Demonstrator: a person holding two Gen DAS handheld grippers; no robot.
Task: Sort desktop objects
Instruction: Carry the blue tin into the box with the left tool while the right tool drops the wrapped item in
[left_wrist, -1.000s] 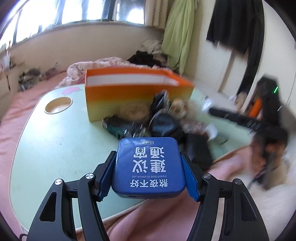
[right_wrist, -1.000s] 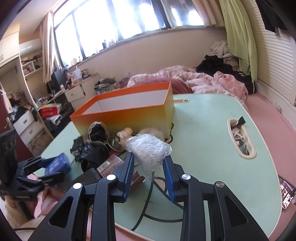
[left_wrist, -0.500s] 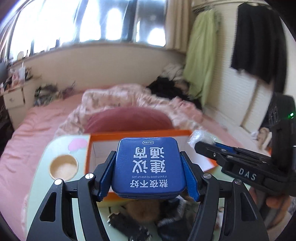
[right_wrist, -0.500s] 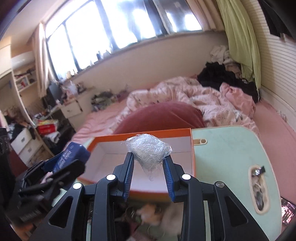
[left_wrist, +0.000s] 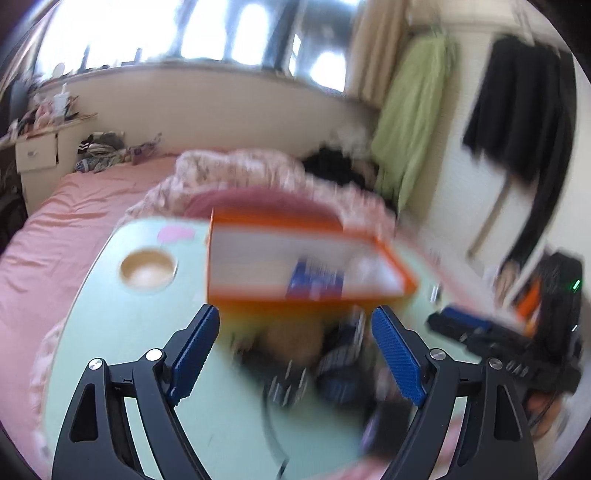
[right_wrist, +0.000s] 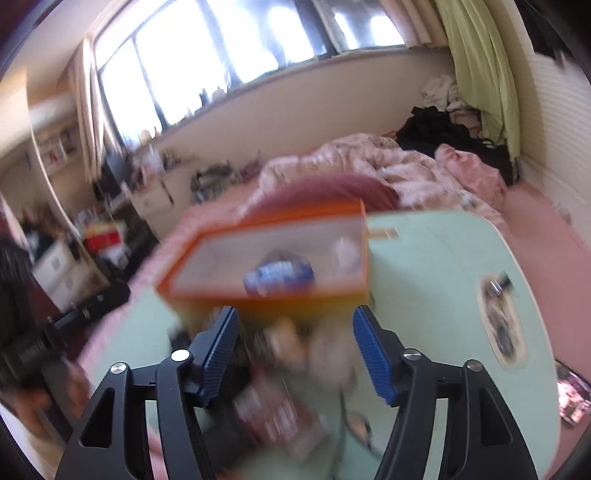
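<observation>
My left gripper (left_wrist: 293, 354) jaws opening, empty, my right gripper (right_wrist: 293, 349) jaws opening, empty, blue rectangular tin (left_wrist: 314, 277) and clear crumpled plastic ball (right_wrist: 345, 253) inside orange cardboard box (left_wrist: 280, 297) mid-frame, pale green counter (left_wrist: 110, 332).

The orange box (left_wrist: 310, 258) looks like smooth card, the counter (left_wrist: 122, 332) matt pale-green, and each hand-held gripper's pads (right_wrist: 373, 354) ribbed blue plastic.

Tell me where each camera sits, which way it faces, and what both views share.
Left wrist: on the left gripper, looking forward and down at the orange box on the green table; its own blue-padded fingers show, opening, nothing between them.
Right wrist: on the right gripper, facing the same orange box; its fingers show, opening, empty.
Shared: the box holding a blue tin, the table, the pink bed.
</observation>
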